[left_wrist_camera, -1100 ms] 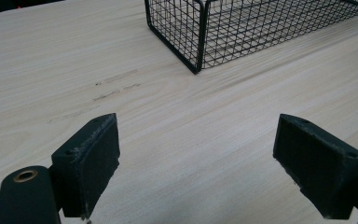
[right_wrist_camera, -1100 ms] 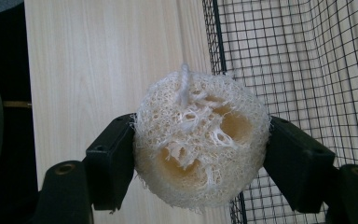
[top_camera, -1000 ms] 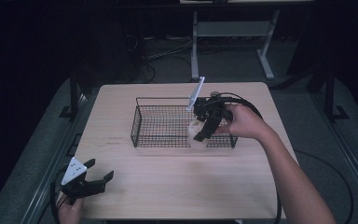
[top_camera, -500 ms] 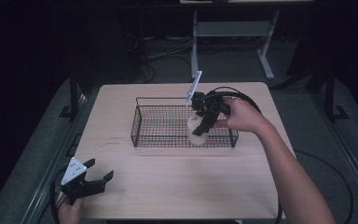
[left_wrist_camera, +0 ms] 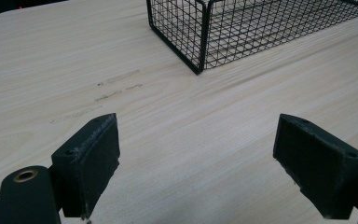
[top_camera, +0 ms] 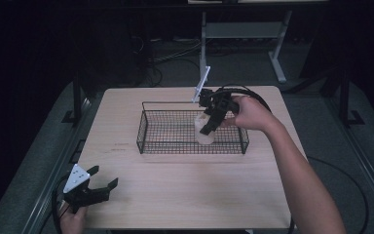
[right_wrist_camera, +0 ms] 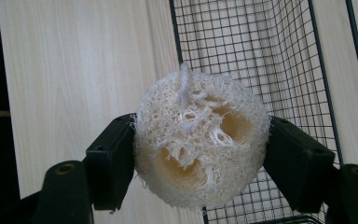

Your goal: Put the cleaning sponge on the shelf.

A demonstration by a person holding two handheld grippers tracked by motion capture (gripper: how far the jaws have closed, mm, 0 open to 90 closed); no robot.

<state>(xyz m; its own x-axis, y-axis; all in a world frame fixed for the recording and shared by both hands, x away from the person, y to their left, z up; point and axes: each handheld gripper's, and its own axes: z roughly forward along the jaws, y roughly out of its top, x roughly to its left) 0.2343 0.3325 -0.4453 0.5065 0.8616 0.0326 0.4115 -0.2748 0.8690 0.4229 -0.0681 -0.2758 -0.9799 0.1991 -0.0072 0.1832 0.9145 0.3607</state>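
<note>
A pale, fibrous loofah sponge (right_wrist_camera: 200,140) with holes through its middle sits squeezed between the two black pads of my right gripper (right_wrist_camera: 200,149). From above, the right gripper (top_camera: 208,129) holds the loofah (top_camera: 203,132) over the right half of the black wire basket (top_camera: 148,127), tilted down into it. My left gripper (top_camera: 97,187) rests at the table's near left corner, its jaws wide apart with bare wood between them. In the left gripper view the pads (left_wrist_camera: 93,158) frame the tabletop, and the basket's corner (left_wrist_camera: 200,46) lies ahead.
The light wooden table (top_camera: 185,195) carries just the basket. A cable loops behind the right hand (top_camera: 251,114). Past the table's far edge stand a white desk frame (top_camera: 243,34) and floor cables in the dark.
The right gripper has shifted slightly left and lower over the basket with the loofah still in it. The left gripper has stayed put.
</note>
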